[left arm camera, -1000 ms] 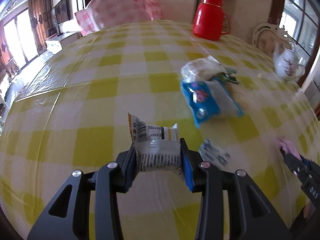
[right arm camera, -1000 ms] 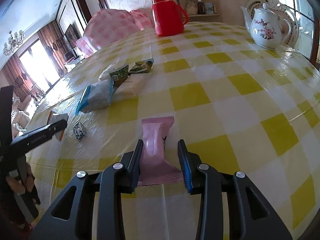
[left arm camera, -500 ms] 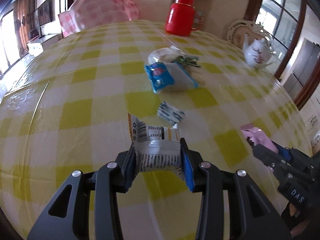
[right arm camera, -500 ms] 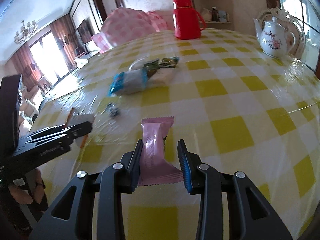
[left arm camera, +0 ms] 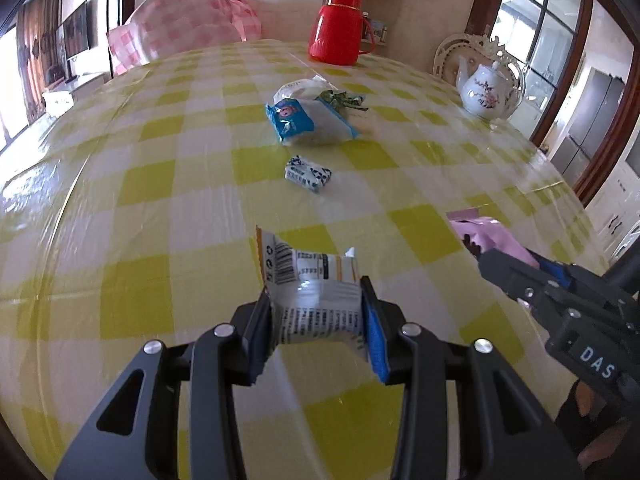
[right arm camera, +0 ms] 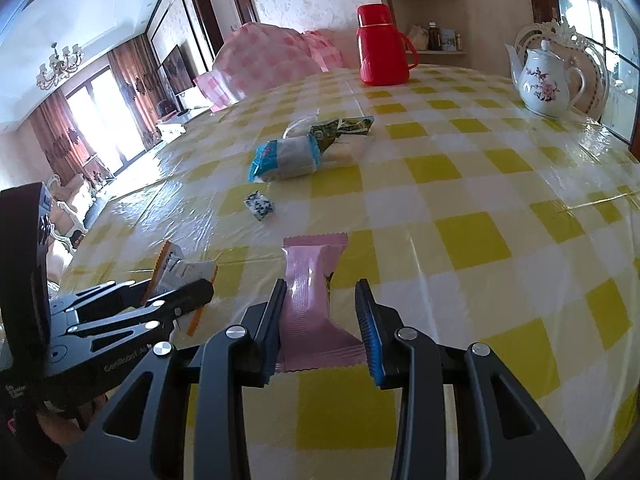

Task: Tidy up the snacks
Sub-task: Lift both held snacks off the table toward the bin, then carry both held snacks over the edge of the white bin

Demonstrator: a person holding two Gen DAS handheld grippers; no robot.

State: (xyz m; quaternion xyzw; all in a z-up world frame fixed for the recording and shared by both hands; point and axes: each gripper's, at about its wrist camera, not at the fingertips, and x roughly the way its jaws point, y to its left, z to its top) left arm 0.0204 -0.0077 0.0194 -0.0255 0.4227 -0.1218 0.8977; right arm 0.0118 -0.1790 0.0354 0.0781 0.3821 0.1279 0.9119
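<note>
I am mid-carry with both hands loaded. My left gripper (left arm camera: 318, 320) is clamped, jaws narrowly apart, on a crinkled white plastic snack packet with a barcode and orange edge (left arm camera: 310, 284), held above the yellow-and-white checked tablecloth (left arm camera: 140, 184). My right gripper (right arm camera: 322, 326) is pinched on a slim pink foil snack wrapper (right arm camera: 310, 276). The gathered heap, a blue-and-white snack bag (left arm camera: 306, 118) with a green foil packet (left arm camera: 340, 100) beside it, lies at twelve o'clock, and a small blue-patterned white candy (left arm camera: 308, 174) sits apart just short of it. I judge the next move is carrying both packets forward and releasing them against that heap.
</note>
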